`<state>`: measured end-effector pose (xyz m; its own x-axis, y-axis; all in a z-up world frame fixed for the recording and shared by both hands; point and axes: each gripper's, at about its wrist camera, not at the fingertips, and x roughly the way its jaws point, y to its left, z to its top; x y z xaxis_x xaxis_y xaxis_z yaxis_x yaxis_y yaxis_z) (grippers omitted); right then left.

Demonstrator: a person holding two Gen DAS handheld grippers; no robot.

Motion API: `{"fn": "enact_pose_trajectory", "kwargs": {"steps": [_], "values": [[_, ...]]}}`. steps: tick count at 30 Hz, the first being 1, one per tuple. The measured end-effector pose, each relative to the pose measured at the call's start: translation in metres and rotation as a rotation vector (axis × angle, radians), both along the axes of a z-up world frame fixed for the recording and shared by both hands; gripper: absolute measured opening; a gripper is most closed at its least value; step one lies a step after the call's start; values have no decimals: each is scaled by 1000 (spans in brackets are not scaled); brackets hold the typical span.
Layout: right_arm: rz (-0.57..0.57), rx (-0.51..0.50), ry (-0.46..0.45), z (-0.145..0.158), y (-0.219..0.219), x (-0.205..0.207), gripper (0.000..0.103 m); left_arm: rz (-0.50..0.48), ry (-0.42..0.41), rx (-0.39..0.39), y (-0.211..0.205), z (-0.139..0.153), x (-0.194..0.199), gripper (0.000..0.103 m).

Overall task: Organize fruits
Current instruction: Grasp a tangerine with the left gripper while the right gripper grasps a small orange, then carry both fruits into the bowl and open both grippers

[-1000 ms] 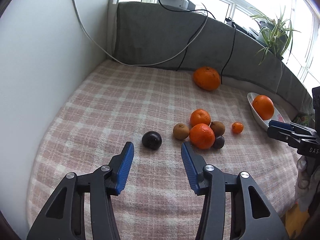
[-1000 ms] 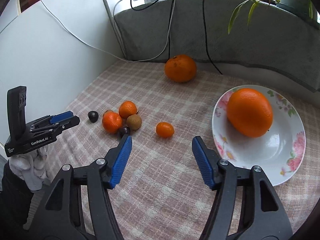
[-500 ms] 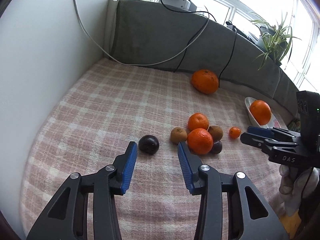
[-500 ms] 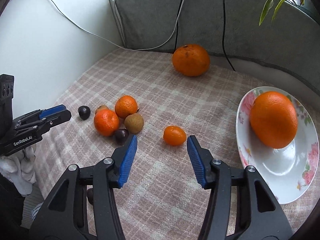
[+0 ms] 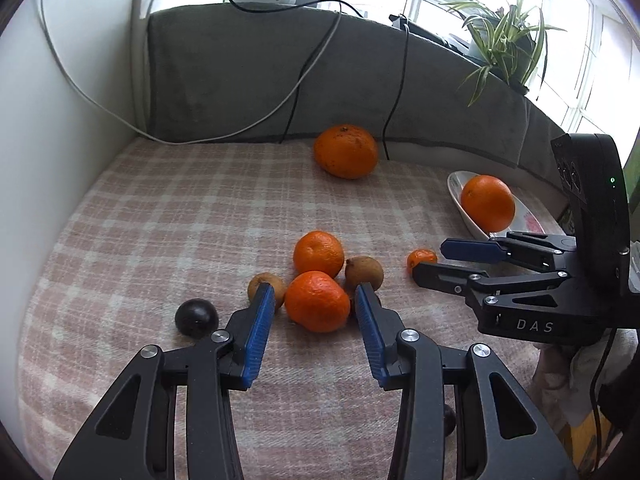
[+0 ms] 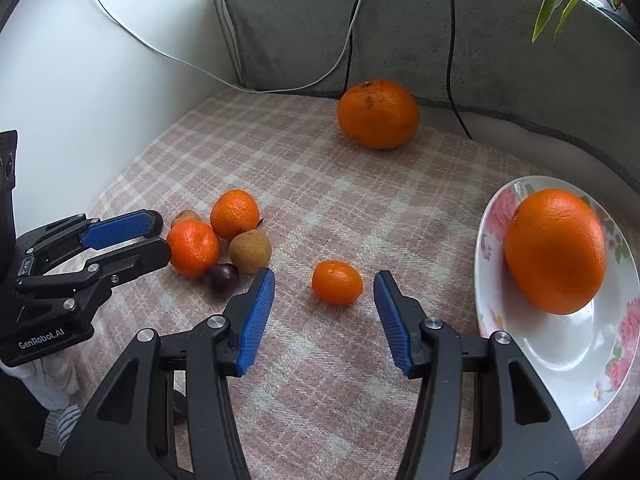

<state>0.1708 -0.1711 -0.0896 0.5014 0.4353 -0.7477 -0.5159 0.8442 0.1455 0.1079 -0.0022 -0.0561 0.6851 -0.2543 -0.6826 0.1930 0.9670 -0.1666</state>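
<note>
Orange on pink check: a kumquat-sized citrus (image 6: 337, 282) lies loose on the plaid cloth (image 6: 320, 168), between the fruit cluster and the floral plate (image 6: 560, 360).
Right gripper (image 6: 324, 284): fingers apart, bracketing that small fruit, no contact.
Left gripper (image 5: 315, 295): fingers apart either side of a mandarin (image 5: 317, 301), not visibly touching.
Plate: holds one large orange (image 6: 555, 251).
Technique: likely best to centre each fruit before closing gently, keeping clear of the neighbouring brown fruit (image 5: 364, 273).
</note>
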Motion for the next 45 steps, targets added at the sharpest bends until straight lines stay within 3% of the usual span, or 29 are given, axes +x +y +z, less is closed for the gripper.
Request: {"fn": "enact_pose_trajectory", "kwargs": {"steps": [3, 25, 33, 45], "values": [[4, -3, 9, -2, 1, 3, 48, -11, -3, 24, -5, 0, 2, 39], [22, -46, 44, -13, 9, 13, 48, -62, -6, 172, -20, -14, 16, 39], [13, -72, 38, -14, 9, 15, 30, -55, -5, 143, -16, -14, 15, 36], [3, -31, 34, -3, 5, 7, 29, -9, -32, 55, -2, 6, -2, 36]]}}
